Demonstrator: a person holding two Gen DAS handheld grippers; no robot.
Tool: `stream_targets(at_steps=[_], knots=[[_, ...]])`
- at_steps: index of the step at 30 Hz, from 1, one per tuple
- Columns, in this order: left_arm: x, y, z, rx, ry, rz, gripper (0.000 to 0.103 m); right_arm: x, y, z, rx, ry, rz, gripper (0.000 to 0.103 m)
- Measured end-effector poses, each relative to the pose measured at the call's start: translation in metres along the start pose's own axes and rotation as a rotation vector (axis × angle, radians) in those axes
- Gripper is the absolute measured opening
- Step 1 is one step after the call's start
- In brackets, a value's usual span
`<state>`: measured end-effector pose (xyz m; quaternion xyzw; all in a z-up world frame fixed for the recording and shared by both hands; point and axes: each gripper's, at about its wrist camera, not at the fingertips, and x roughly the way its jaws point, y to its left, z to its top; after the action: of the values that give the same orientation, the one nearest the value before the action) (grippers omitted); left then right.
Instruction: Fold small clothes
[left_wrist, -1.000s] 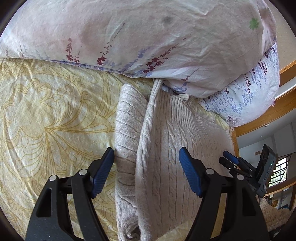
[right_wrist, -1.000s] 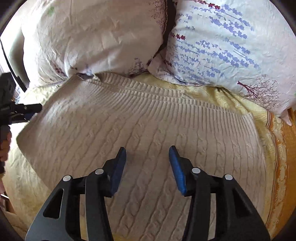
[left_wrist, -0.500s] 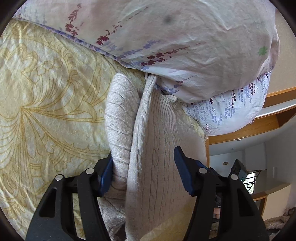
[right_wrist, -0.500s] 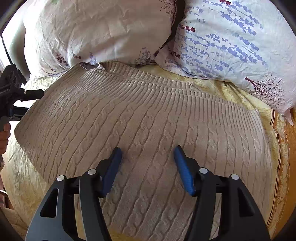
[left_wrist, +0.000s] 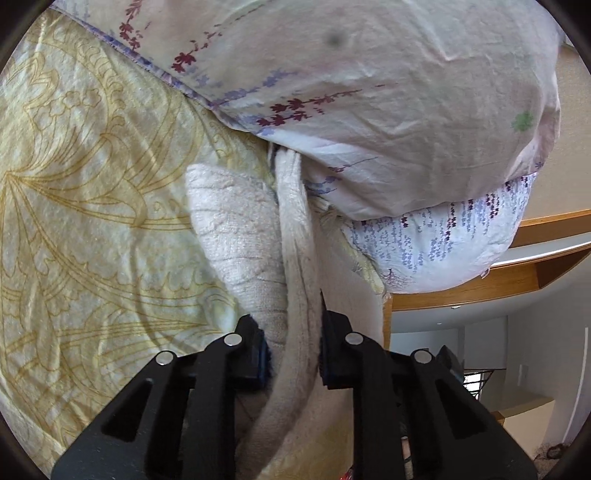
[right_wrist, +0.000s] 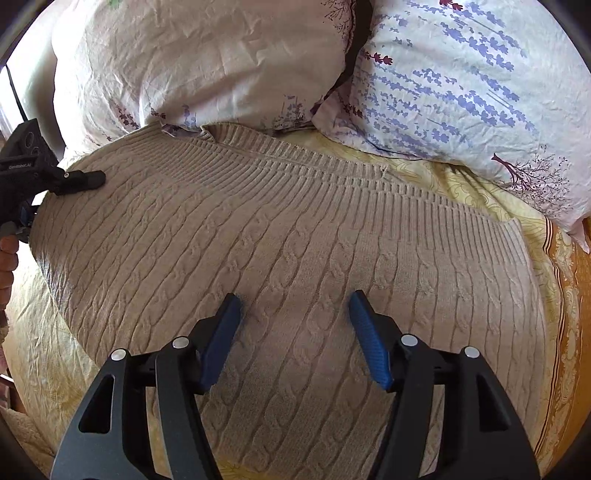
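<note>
A beige cable-knit sweater (right_wrist: 295, 229) lies spread on a yellow patterned bedsheet (left_wrist: 92, 184), its ribbed hem toward the pillows. My left gripper (left_wrist: 293, 350) is shut on the sweater's (left_wrist: 295, 258) left edge, where a folded sleeve (left_wrist: 236, 229) lies beside it. In the right wrist view the left gripper (right_wrist: 85, 179) shows at the sweater's left edge. My right gripper (right_wrist: 295, 332) is open, its blue pads hovering low over the middle of the sweater.
Two floral pillows (right_wrist: 207, 62) (right_wrist: 461, 81) sit at the head of the bed, touching the sweater's hem. The bed's orange border (right_wrist: 576, 295) runs along the right. A wooden headboard rail (left_wrist: 498, 280) and the room beyond show in the left wrist view.
My left gripper moved in onto the sweater's edge and closed on it. My right gripper moved a little forward over the sweater and stayed open.
</note>
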<state>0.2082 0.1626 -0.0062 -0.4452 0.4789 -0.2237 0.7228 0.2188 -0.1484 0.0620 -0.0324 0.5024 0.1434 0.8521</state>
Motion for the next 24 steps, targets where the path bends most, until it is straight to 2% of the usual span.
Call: stream_targets(at_steps=[3,7,11,14,16,20,24], knots=[[0.001,-0.019,-0.004,0.012,-0.011,-0.048,0.019,-0.001,0.000,-0.001,0.001,-0.006,0.007,0.065],[0.006,-0.043,-0.007,-0.008,-0.025,-0.153,0.019,-0.003,-0.003,-0.002,0.010,-0.010,0.028,0.065],[0.019,-0.066,-0.011,-0.009,-0.021,-0.209,0.019,-0.015,-0.016,-0.005,0.078,-0.037,0.090,0.065],[0.033,-0.079,-0.013,-0.033,-0.007,-0.258,0.019,-0.033,-0.035,-0.011,0.171,-0.090,0.174,0.066],[0.044,-0.089,-0.016,-0.036,0.003,-0.285,0.018,-0.045,-0.052,-0.015,0.238,-0.124,0.233,0.074],[0.074,-0.116,-0.020,-0.019,0.046,-0.325,0.018,-0.065,-0.087,-0.023,0.366,-0.170,0.349,0.076],[0.113,-0.142,-0.029,0.002,0.118,-0.349,0.018,-0.071,-0.133,-0.035,0.584,-0.214,0.541,0.082]])
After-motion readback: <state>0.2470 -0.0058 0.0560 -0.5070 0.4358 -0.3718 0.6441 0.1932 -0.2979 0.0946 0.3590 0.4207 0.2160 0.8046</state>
